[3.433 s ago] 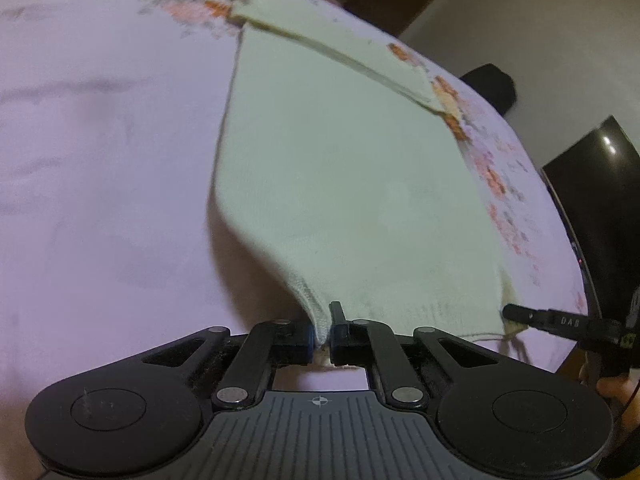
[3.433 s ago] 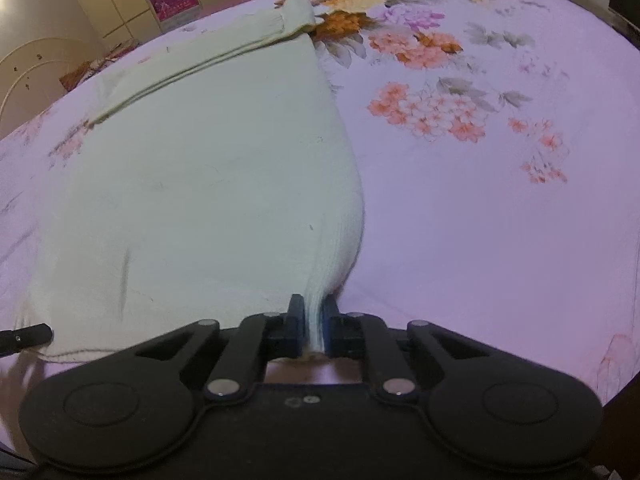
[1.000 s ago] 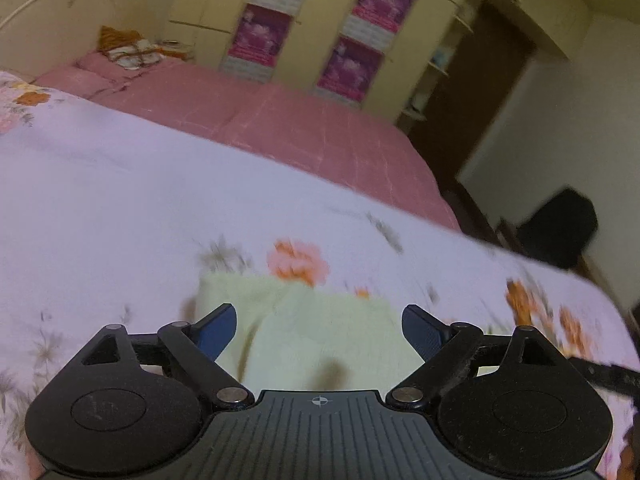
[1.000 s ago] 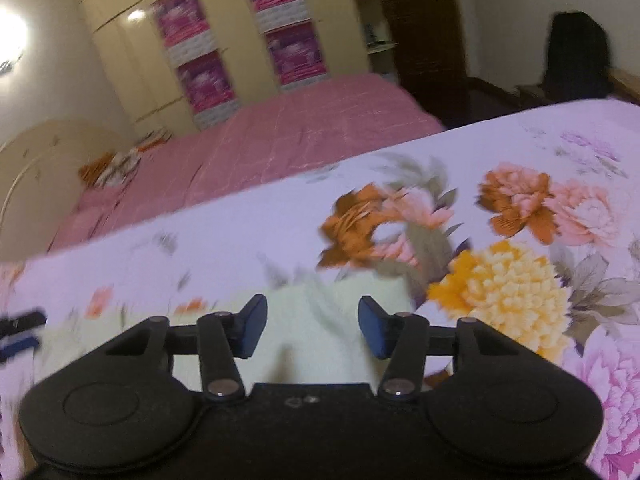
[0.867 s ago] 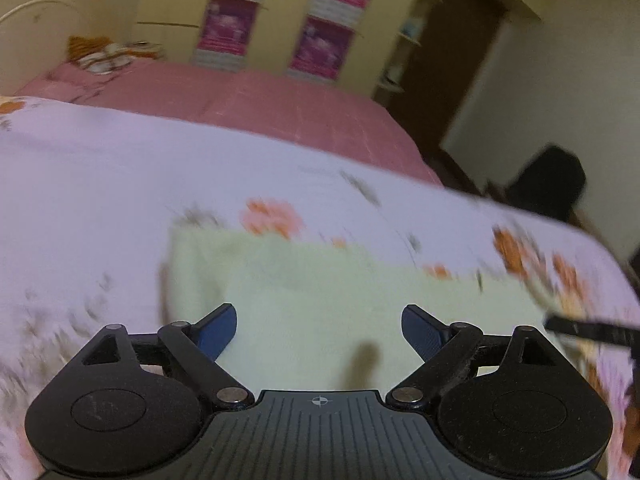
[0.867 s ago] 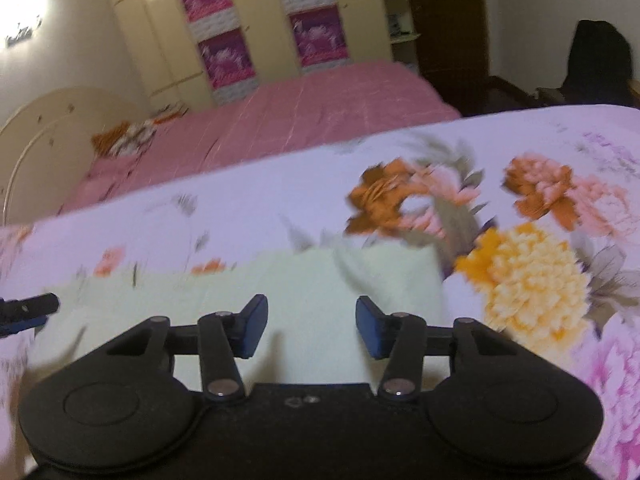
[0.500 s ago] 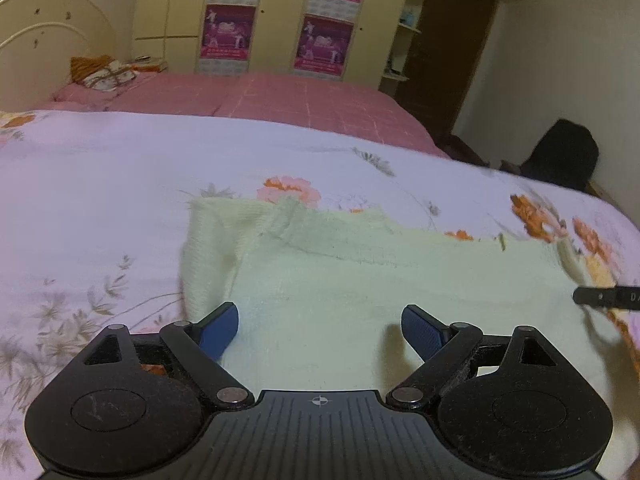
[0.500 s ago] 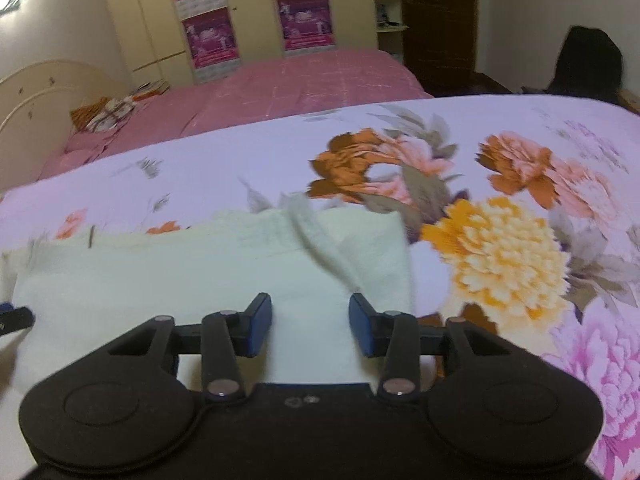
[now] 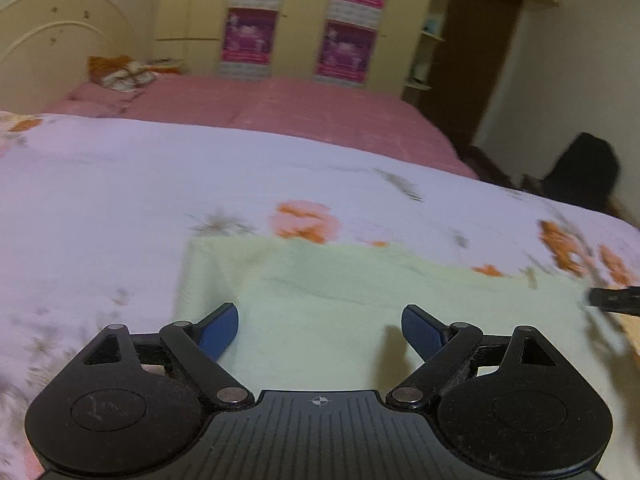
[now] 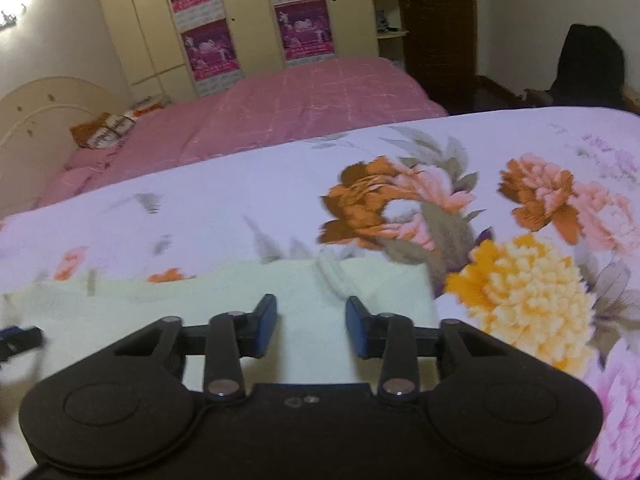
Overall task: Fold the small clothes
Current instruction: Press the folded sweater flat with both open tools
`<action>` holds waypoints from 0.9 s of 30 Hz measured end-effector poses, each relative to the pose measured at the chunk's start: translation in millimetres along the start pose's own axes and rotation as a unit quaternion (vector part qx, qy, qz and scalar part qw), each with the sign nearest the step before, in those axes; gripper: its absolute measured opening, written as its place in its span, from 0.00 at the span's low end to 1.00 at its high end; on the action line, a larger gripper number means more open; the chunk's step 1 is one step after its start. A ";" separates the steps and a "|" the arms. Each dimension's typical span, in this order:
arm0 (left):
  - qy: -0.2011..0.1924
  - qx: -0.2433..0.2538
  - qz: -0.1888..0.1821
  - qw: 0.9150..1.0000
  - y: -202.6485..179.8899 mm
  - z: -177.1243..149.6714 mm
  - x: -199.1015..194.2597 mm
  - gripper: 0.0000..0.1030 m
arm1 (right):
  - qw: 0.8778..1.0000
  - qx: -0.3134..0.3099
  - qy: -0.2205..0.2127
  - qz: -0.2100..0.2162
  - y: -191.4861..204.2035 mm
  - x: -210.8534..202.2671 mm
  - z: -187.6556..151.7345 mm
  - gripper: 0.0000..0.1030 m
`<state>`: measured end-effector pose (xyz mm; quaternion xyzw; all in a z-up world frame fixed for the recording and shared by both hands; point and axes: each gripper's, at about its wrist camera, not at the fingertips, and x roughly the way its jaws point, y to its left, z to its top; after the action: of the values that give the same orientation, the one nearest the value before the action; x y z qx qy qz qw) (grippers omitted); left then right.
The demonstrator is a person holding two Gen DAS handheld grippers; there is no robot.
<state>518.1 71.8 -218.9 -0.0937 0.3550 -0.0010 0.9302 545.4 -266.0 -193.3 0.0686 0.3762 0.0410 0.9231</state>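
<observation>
Left gripper (image 9: pixel 320 330): fingers (image 9: pixel 218 330) spread wide, nothing between them, blue pads facing inward. They hang just above the pale green garment (image 9: pixel 360 312), which fills the gap; contact with the cloth cannot be told.

Right gripper (image 10: pixel 311 326): fingers (image 10: pixel 266 326) apart, a narrower gap than the left, holding nothing. The same garment (image 10: pixel 200 312) lies beneath and ahead of them. A small raised ridge of cloth (image 10: pixel 334 276) stands at its far edge, just beyond the finger tips.

Garment lies flat on the bed's floral sheet (image 10: pixel 520 288), its far edge running across both views. The right gripper's tip (image 9: pixel 614 300) shows at the right edge of the left view; the left gripper's tip (image 10: pixel 18 340) at the left edge of the right view.

Beyond: pink bed (image 9: pixel 280 108), then a cream wardrobe (image 10: pixel 248 20) with magenta posters.
</observation>
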 end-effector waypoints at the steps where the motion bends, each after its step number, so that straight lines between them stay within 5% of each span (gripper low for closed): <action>1: 0.000 -0.001 0.001 1.000 3.4 -0.3 1.3 0.86 | 1.000 0.006 -0.004 0.002 -4.2 -0.3 1.5 0.32; 4: 0.006 0.011 0.002 1.000 8.4 -3.9 9.0 0.86 | 1.000 0.008 -0.019 -0.014 -14.6 -1.3 4.4 0.38; 7: 0.000 0.010 0.011 1.000 9.9 -3.5 12.7 0.86 | 1.000 -0.012 0.013 -0.025 -19.8 16.9 0.9 0.23; 10: 0.001 -0.010 0.016 1.000 10.9 1.5 11.2 0.86 | 0.999 -0.038 0.005 -0.038 -16.8 21.2 -0.5 0.21; 15: -0.026 0.041 -0.012 0.999 -6.4 1.1 -29.1 0.86 | 1.000 -0.009 -0.013 -0.002 -19.1 -14.2 2.7 0.20; 22: 0.001 0.077 -0.061 0.995 -27.0 -38.6 -58.0 0.86 | 0.998 -0.033 0.001 0.057 11.2 -61.7 -42.0 0.22; 27: 0.006 0.077 -0.042 0.996 -13.2 -55.0 -52.3 0.86 | 0.997 -0.079 0.010 0.020 21.6 -53.6 -69.9 0.19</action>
<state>443.5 52.9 -222.3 -0.0368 0.3549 -0.0679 0.9317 457.6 -244.8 -202.4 0.0021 0.3793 0.0896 0.9209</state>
